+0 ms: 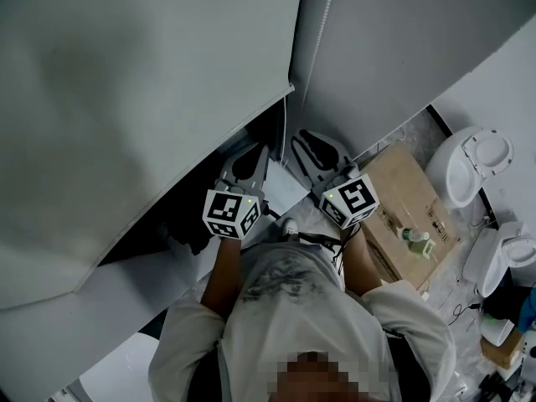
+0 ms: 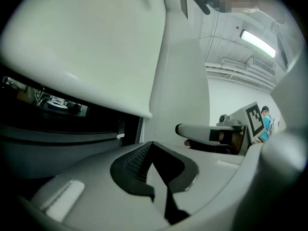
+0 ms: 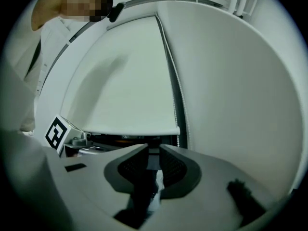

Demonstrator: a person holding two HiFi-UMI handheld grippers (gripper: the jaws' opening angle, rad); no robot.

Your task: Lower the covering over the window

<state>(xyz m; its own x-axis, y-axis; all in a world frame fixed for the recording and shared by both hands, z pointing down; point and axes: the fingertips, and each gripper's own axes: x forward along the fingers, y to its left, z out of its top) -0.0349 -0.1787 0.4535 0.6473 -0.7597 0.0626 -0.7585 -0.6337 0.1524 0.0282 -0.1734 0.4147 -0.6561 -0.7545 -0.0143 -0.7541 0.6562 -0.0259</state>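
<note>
A: Where is the blind sitting?

B: It is hanging partway down the window, with its bottom rail leaving a dark strip of glass showing underneath

A: What are the grippers doing?

B: The left gripper is pointing at that strip, its jaws pressing together with nothing showing between them. The right gripper is standing just beside it, its jaws sitting narrowly apart and gripping nothing. It is aiming at the blind's lower corner, near the bead chain
</note>
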